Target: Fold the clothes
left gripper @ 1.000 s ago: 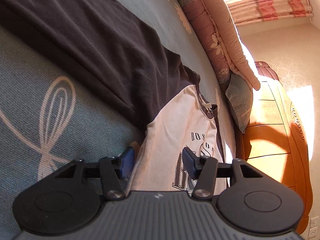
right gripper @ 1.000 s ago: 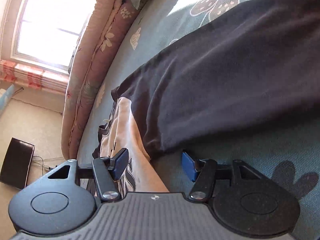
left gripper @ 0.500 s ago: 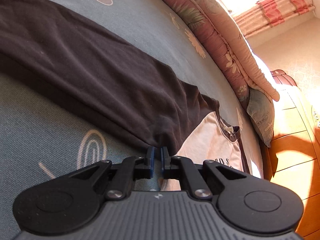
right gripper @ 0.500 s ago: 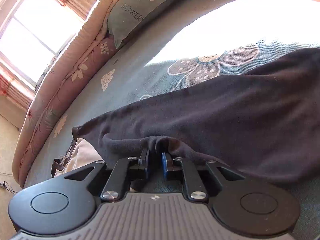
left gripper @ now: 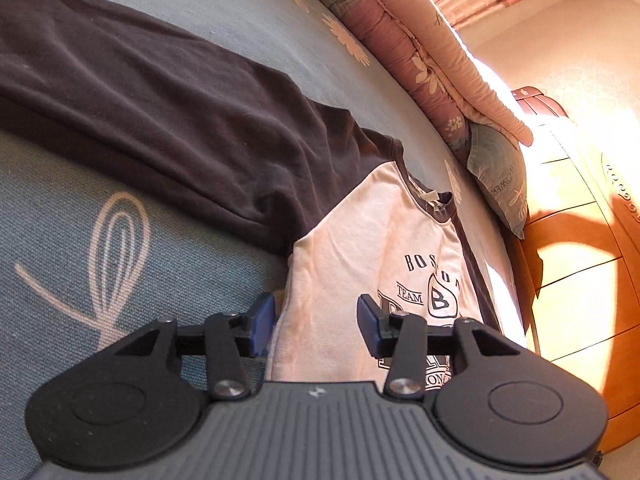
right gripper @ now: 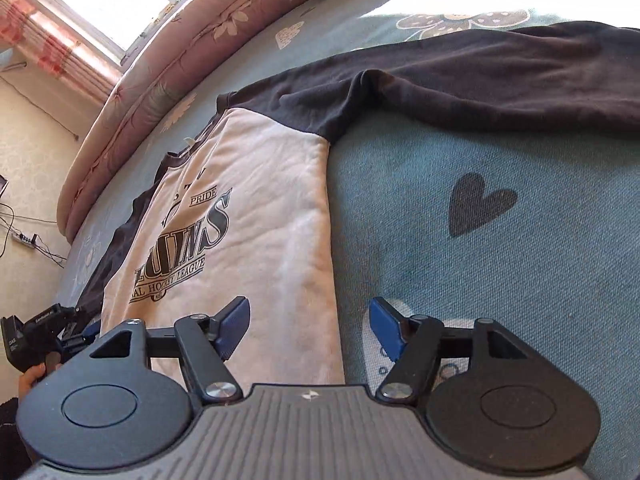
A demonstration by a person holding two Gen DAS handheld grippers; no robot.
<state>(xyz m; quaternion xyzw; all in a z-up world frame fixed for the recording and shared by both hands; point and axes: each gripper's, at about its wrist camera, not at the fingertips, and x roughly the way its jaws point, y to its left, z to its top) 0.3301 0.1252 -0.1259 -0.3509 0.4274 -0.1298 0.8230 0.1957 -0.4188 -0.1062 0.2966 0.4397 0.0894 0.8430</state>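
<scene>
A sweatshirt lies flat on the bed, with a white printed body [left gripper: 360, 264] and black sleeves [left gripper: 160, 100]. My left gripper [left gripper: 316, 320] hovers low over the body's left side edge. Its jaws are opening, the edge lies loose between them, and no pad presses on it. In the right wrist view the other black sleeve [right gripper: 480, 76] stretches out to the right. My right gripper [right gripper: 310, 322] straddles the white body's [right gripper: 256, 200] right side edge. Its jaws are opening too and hold nothing.
The teal patterned bedsheet [left gripper: 80, 280] lies under everything. A rolled pink quilt [left gripper: 400, 40] and a pillow [left gripper: 500, 184] line the far side, against a wooden bed frame [left gripper: 580, 280]. A hand [right gripper: 30, 380] shows at the lower left, a window [right gripper: 108, 4] beyond.
Half a second ago both grippers were shut on black cloth at the armpits. Both have let go and opened. The right one has drawn back along the shirt's side.
</scene>
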